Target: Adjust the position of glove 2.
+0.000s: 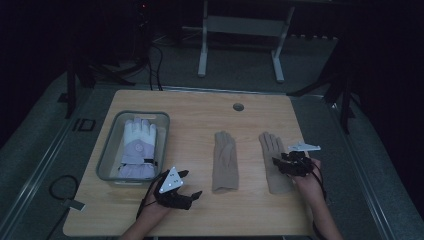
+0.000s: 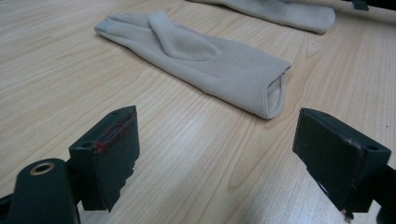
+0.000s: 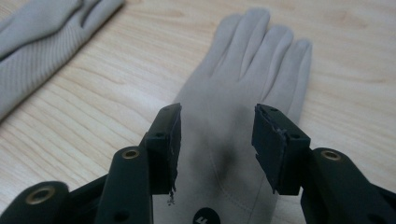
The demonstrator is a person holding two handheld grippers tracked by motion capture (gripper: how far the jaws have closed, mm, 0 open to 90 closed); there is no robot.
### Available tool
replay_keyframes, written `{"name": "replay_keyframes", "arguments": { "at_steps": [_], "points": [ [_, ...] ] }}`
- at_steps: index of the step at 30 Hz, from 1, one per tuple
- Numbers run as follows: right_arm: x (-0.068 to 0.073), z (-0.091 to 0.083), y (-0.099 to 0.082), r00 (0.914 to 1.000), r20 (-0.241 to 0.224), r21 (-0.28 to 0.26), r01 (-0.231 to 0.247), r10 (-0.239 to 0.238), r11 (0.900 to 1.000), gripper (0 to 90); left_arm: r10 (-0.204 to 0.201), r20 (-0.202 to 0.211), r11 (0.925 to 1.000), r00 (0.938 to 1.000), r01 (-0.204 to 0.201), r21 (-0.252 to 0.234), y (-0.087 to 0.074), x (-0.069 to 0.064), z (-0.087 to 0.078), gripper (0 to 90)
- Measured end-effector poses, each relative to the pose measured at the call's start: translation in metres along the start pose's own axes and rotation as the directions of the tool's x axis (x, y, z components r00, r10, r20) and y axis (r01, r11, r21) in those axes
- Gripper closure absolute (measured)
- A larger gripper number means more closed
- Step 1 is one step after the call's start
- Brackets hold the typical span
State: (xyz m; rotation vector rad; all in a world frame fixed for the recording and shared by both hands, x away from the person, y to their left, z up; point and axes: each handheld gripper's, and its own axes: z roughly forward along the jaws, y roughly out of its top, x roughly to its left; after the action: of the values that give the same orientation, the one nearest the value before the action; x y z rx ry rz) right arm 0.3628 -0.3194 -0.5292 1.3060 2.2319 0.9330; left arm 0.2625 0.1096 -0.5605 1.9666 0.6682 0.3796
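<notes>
High view: I see a wooden table (image 1: 200,107) with two beige gloves lying flat, side by side, fingers pointing away from me. The left beige glove (image 1: 224,161) lies near the middle of the table; the right beige glove (image 1: 273,160) lies just beside it, apart, not touching. At the left of the table stands a clear bin (image 1: 107,150) with a white and lilac padded glove (image 1: 138,149) inside it.

My right gripper (image 1: 281,162) hangs over the back of the right beige glove, about at its palm. In the right gripper view the jaws stand apart, one on each side of the glove's middle, nothing pinched between them; the pads do not press on the fabric. Whether the tips touch the glove I cannot tell. A small dark round tag (image 3: 206,215) shows on the glove near the cuff.

My left gripper (image 1: 189,186) rests low over bare wood at the near edge, between the bin and the left beige glove. In the left gripper view its jaws are spread wide and empty, and the cuff end of that glove (image 2: 210,60) lies ahead of them, well clear of the pads.
</notes>
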Motion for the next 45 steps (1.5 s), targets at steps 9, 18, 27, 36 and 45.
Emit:
{"name": "replay_keyframes", "arguments": {
  "at_steps": [9,18,27,36,45],
  "points": [
    [0.0,0.012,-0.016,0.9999,0.006,0.017,0.016,-0.016,0.9997,54.1,0.001,-0.006,1.0,1.0,-0.001,-0.007,0.001,0.001,0.0,14.9],
    [0.01,0.011,-0.016,0.9983,0.055,0.012,-0.023,0.022,0.9997,82.6,-0.002,-0.007,1.0,1.0,0.002,-0.003,0.0,0.001,0.001,14.9],
    [0.021,0.003,-0.003,0.9776,0.119,-0.03,-0.171,0.173,0.9848,83.2,-0.006,-0.009,1.0,0.9999,0.006,-0.007,0.001,0.002,0.0,14.9],
    [0.04,-0.01,0.023,0.9628,0.177,-0.078,-0.194,0.205,0.978,83.4,-0.01,-0.01,0.9999,0.9999,0.01,-0.01,0.001,0.002,-0.001,14.9],
    [0.067,-0.019,0.051,0.9653,0.155,-0.14,-0.189,0.21,0.972,83.4,-0.005,-0.01,0.9999,0.9999,0.005,-0.011,0.002,0.002,-0.001,14.8]
  ]
}}
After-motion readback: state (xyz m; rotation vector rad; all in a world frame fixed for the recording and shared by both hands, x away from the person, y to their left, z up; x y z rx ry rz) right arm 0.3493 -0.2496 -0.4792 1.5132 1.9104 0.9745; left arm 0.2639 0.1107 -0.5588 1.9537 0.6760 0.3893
